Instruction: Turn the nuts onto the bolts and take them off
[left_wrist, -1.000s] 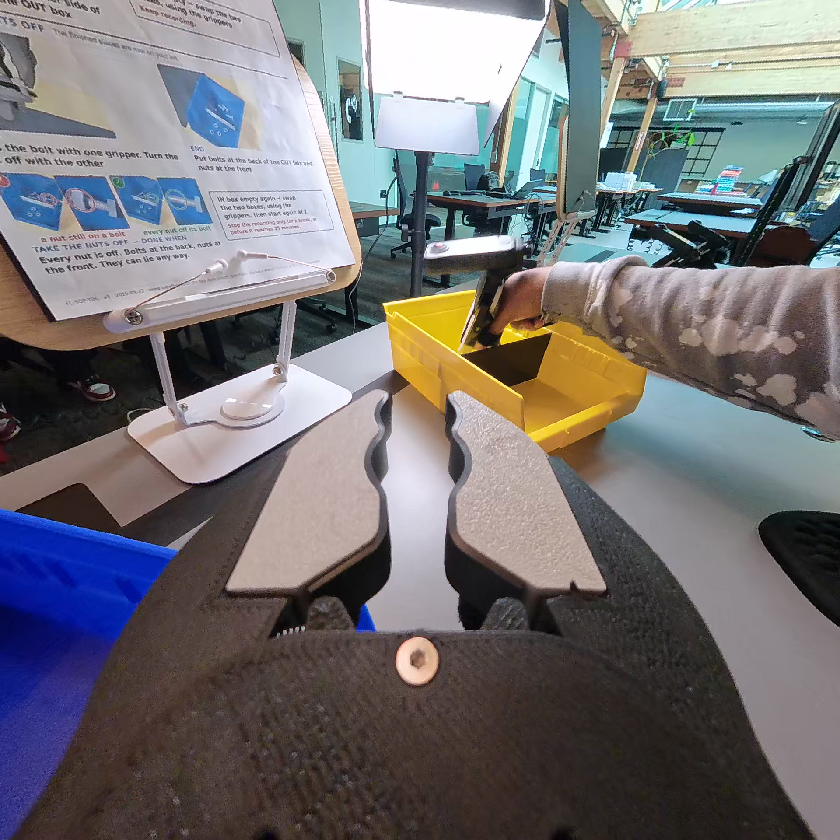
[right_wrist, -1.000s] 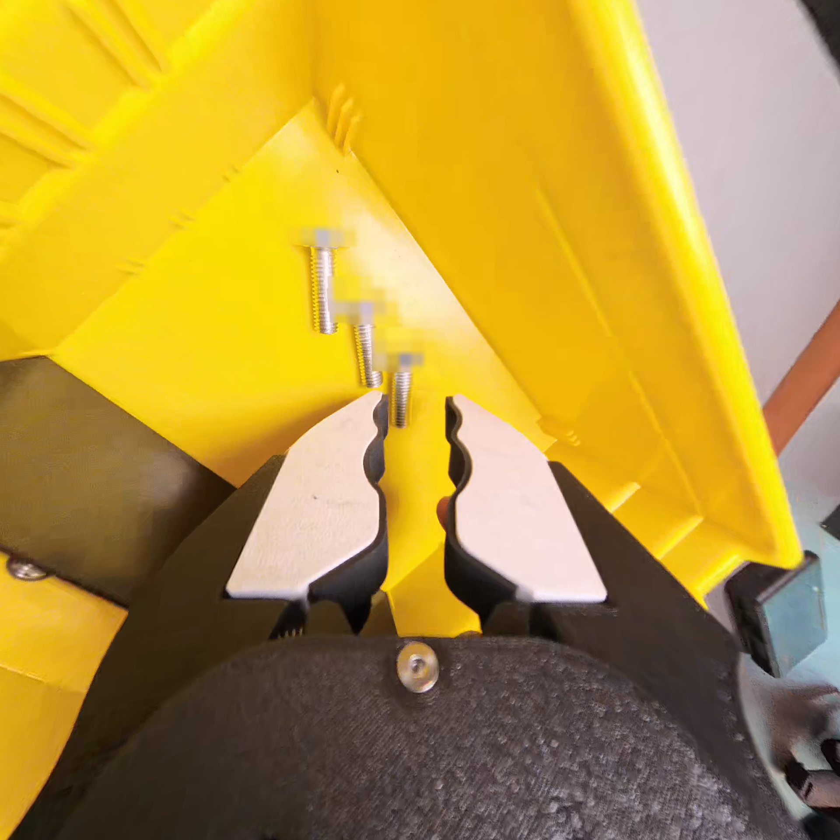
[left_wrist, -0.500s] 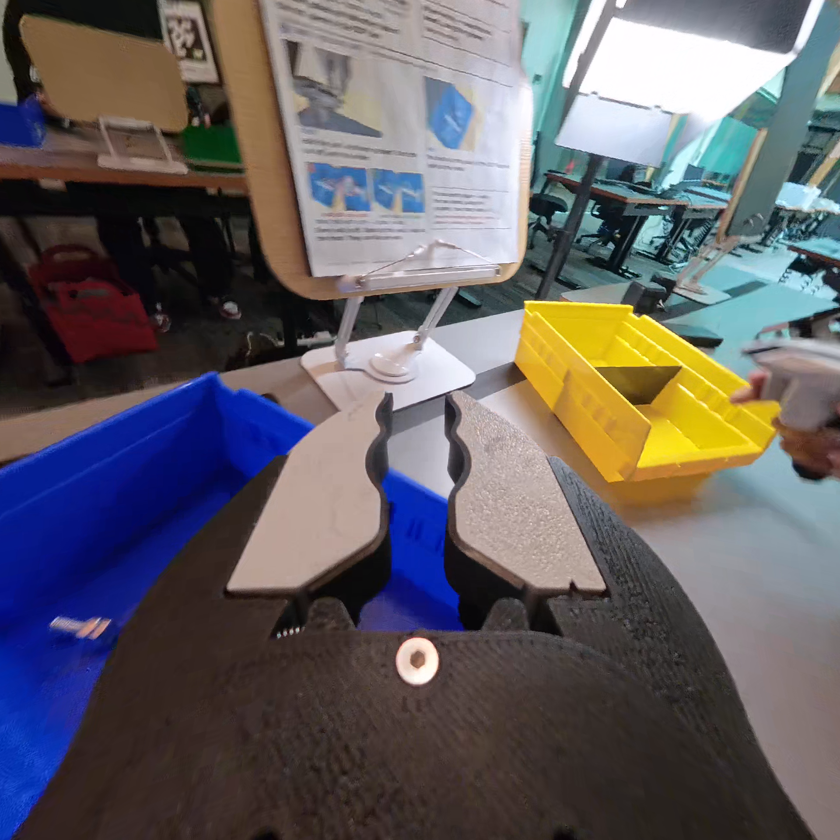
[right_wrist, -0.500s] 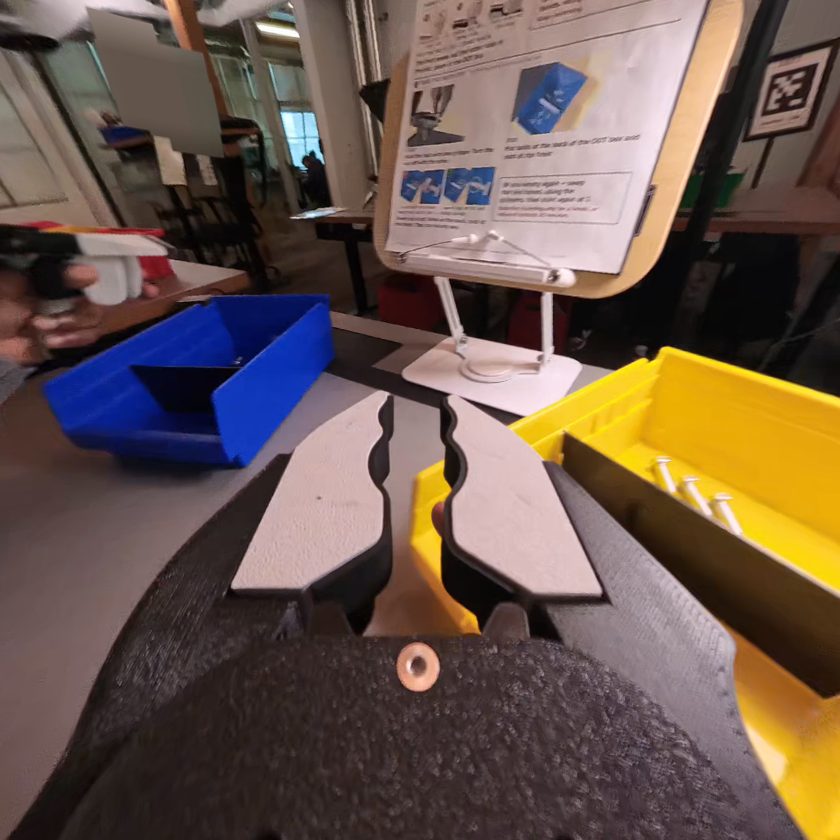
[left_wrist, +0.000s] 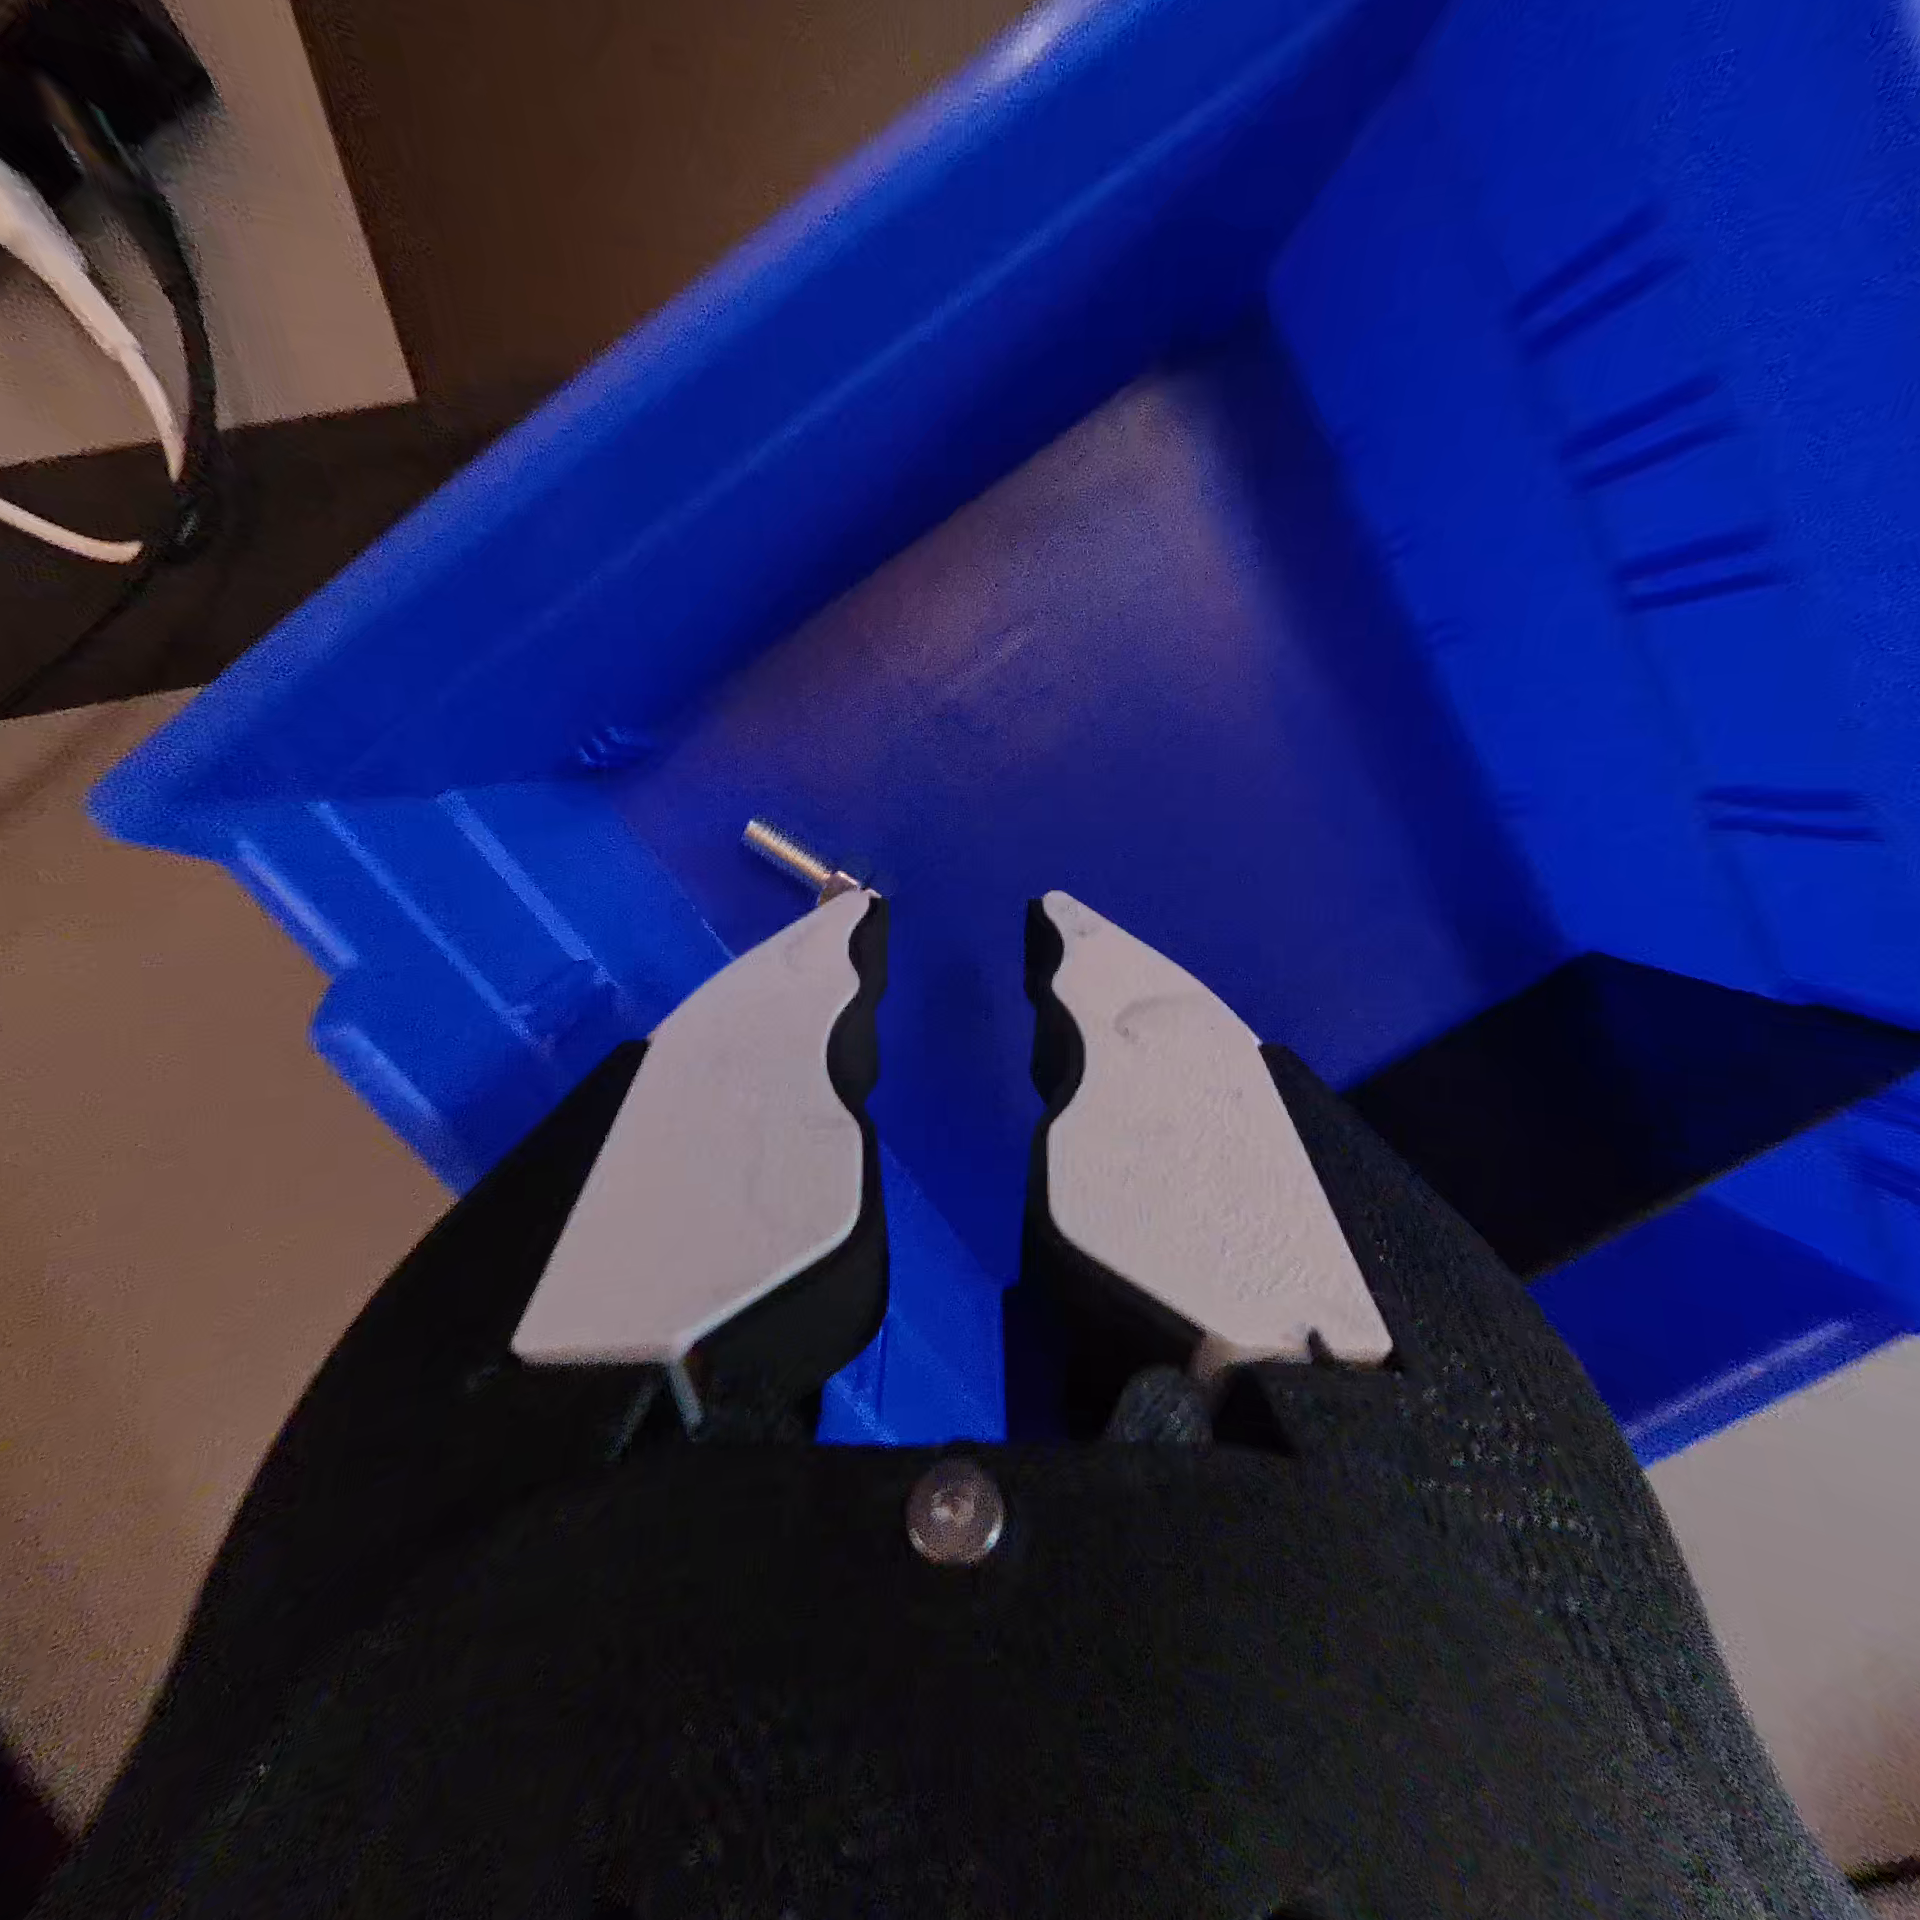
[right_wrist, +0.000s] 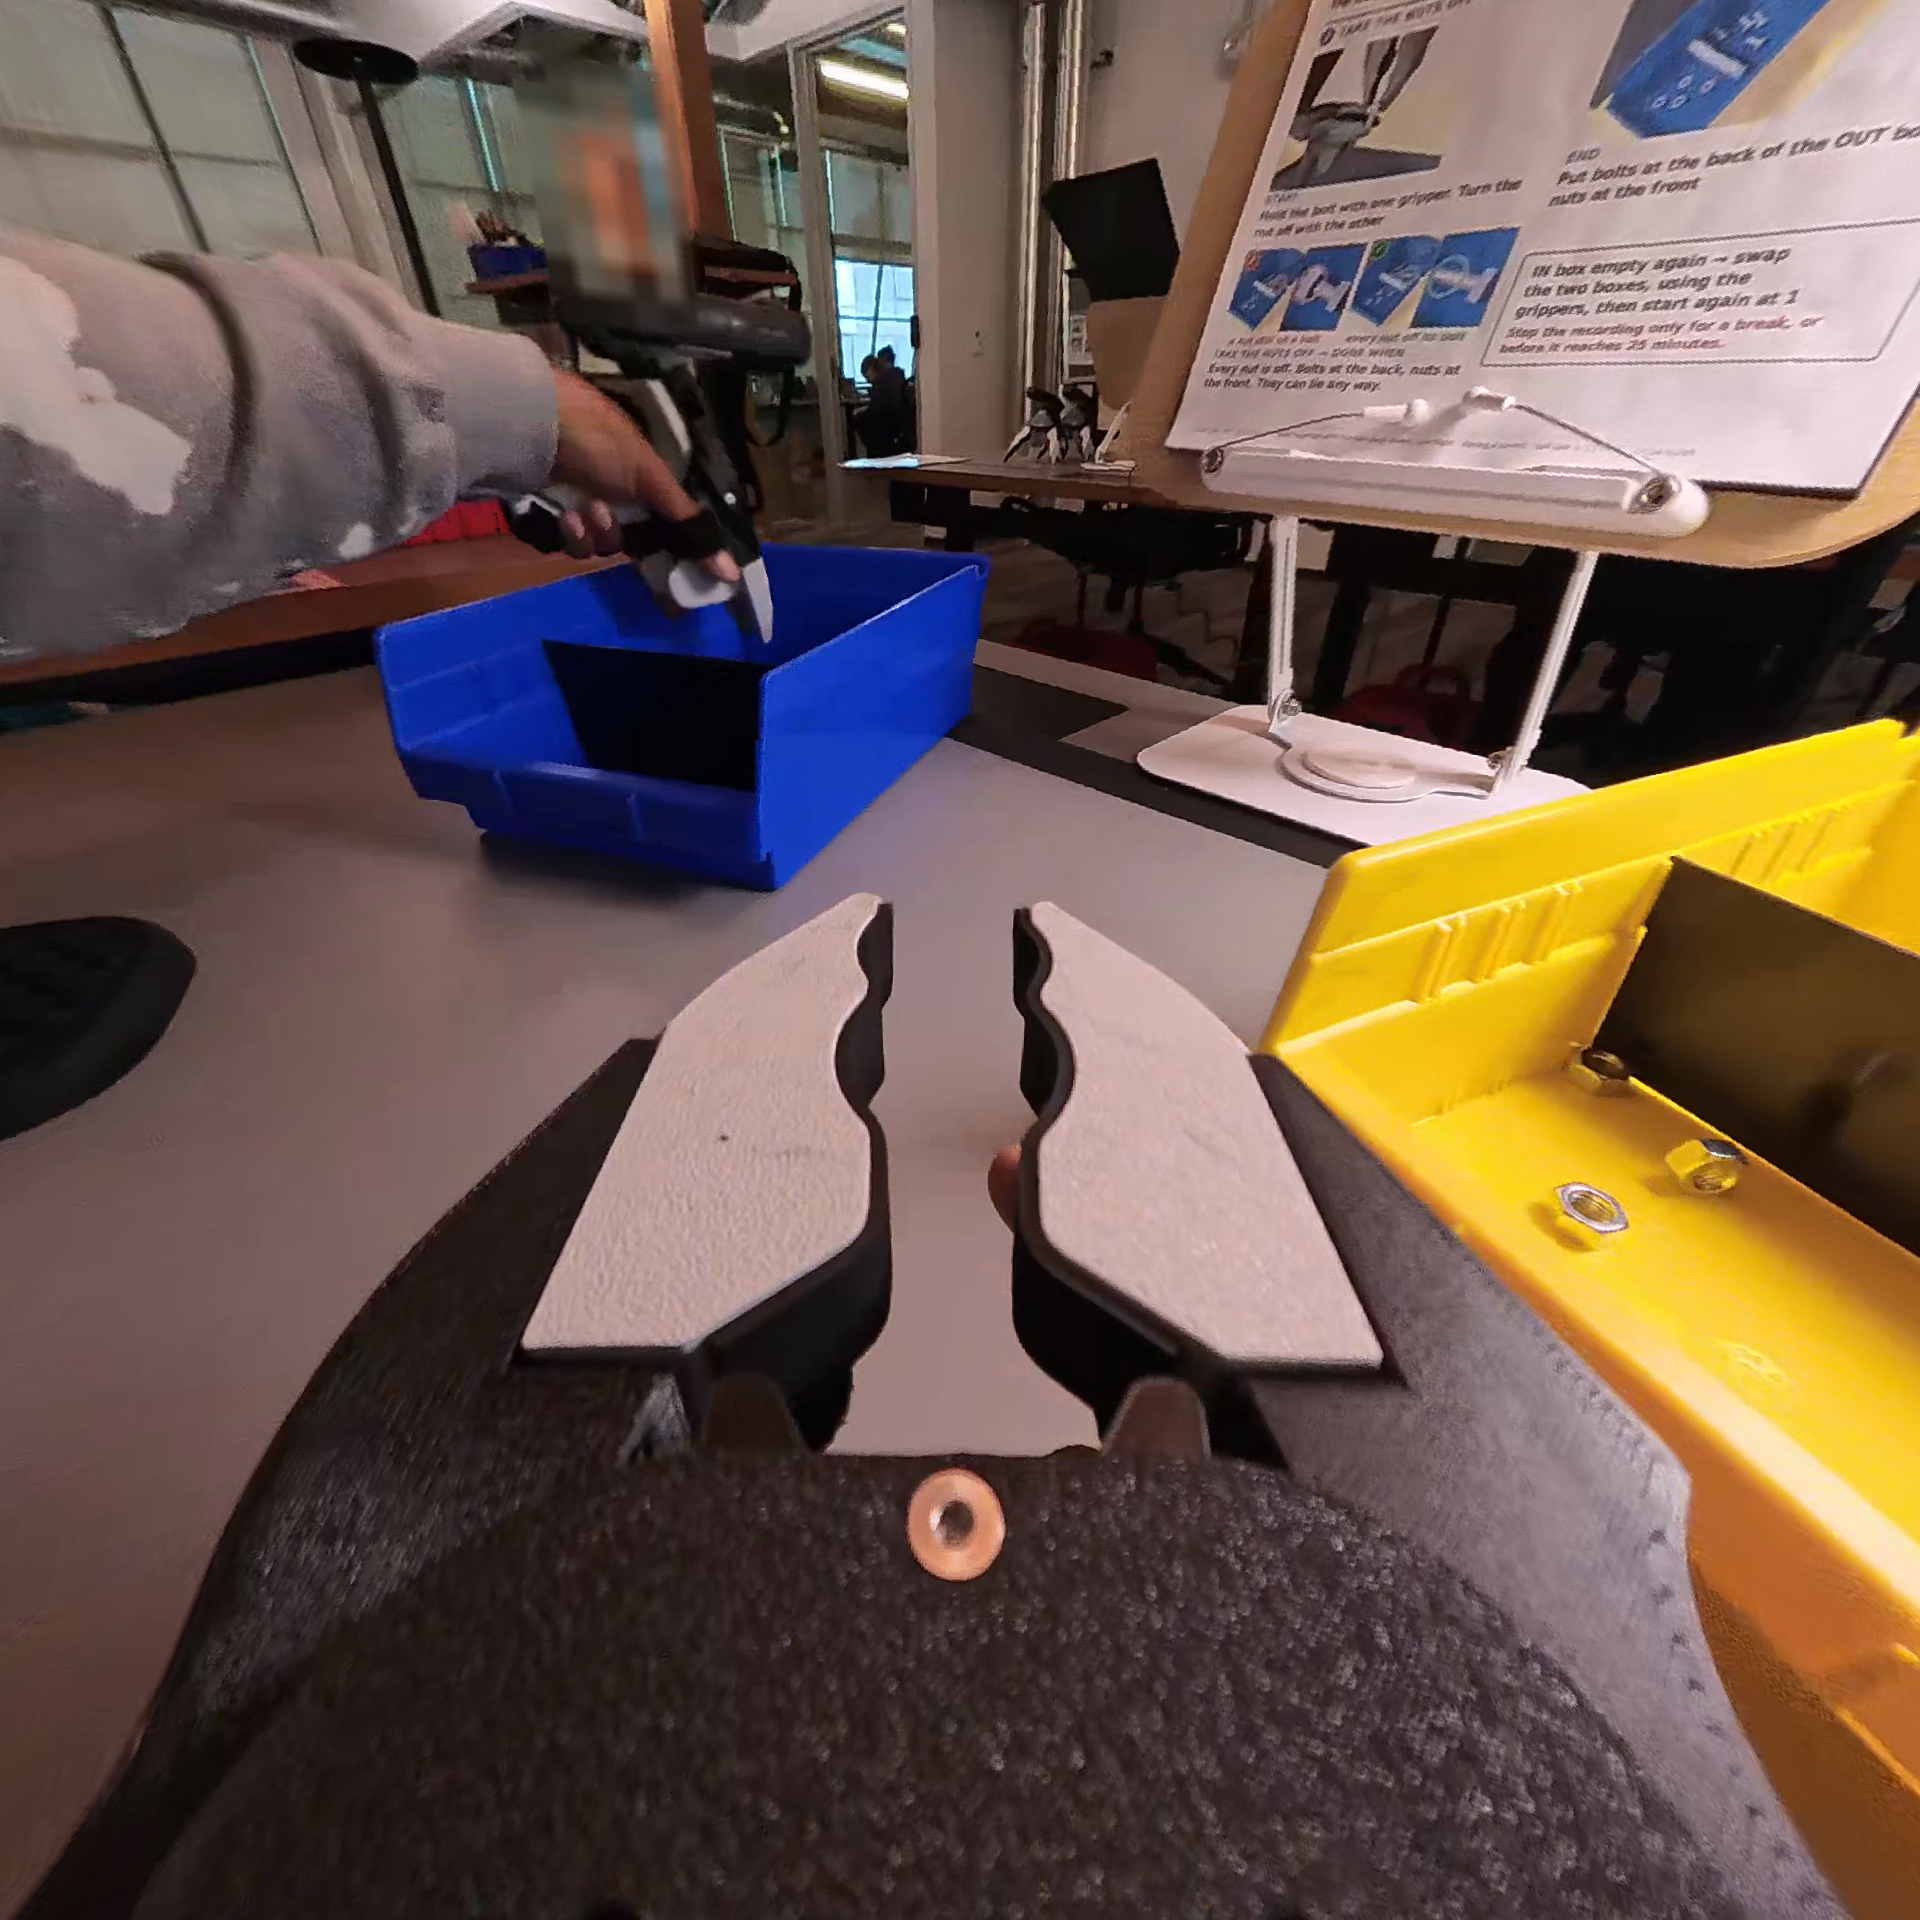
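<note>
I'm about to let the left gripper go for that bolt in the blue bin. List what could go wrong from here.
1. The bolt lies off to the side of the open left gripper, beside one fingertip, not between the jaws; closing now would likely miss it or knock it away.
2. It sits close to the blue bin wall, so a finger may catch the wall.
3. The right gripper hangs open over the table, beside the yellow bin, not ready to turn a nut.

Glossy plastic blue bin (left_wrist: 1195, 623) holds a shiny metal bolt (left_wrist: 795, 854); gripper fingers (left_wrist: 727, 1132) look matt, grainy.
</note>
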